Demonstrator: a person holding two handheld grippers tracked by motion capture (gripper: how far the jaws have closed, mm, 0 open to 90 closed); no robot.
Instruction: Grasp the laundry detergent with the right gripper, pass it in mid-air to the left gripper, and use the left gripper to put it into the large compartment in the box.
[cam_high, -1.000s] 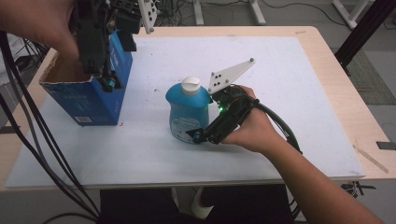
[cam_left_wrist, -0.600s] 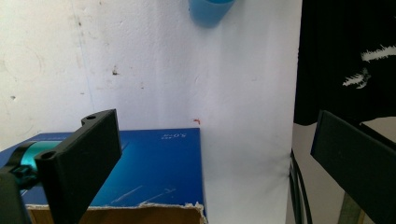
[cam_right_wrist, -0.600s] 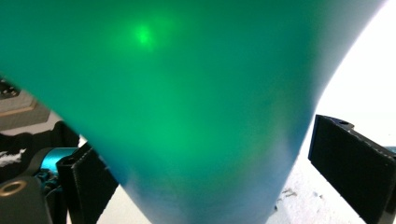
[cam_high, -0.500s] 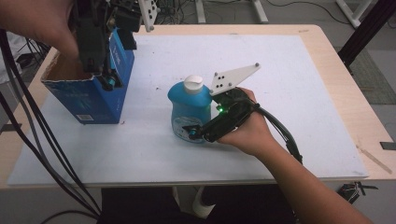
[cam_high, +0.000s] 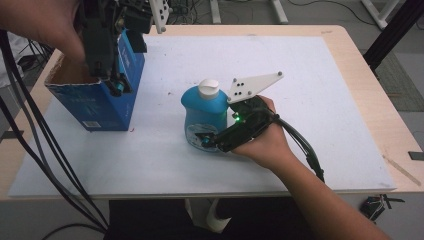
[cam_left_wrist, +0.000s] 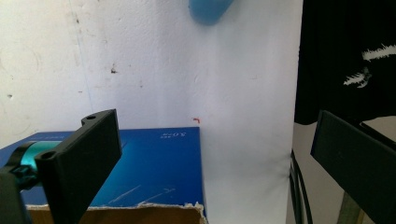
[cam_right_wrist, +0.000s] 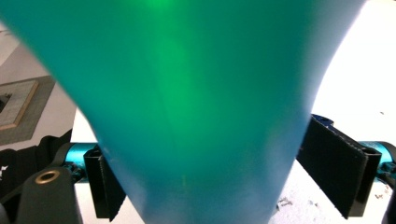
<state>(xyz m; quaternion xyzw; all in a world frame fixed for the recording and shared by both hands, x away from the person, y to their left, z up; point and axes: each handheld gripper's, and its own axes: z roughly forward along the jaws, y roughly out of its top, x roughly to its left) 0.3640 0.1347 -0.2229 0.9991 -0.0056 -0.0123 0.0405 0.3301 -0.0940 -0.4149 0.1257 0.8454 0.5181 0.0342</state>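
Observation:
A blue bottle (cam_high: 202, 112) with a white cap (cam_high: 208, 87) stands upright in the middle of the white board (cam_high: 310, 75). My right gripper (cam_high: 206, 139) reaches it from the right, low on its body. In the right gripper view the bottle (cam_right_wrist: 187, 93) sits between the pads (cam_right_wrist: 334, 165), and the right gripper (cam_right_wrist: 210, 186) has just been closing and now presses on it. At the left stands an open blue cardboard box (cam_high: 95, 102). My left gripper (cam_high: 114, 85) hangs over its right wall, jaws wide open (cam_left_wrist: 219, 158) above the box (cam_left_wrist: 154, 168).
The board lies on a wooden table (cam_high: 385, 115). Black cables (cam_high: 30, 145) hang off the table's left side, and the right gripper's cable (cam_high: 305, 150) trails toward the front edge. A dark stand (cam_high: 395, 25) rises at the far right.
The right gripper's jaws have drawn in on the bottle and its grey plate has shifted slightly right. The bottle, the box and the left gripper have kept their places.

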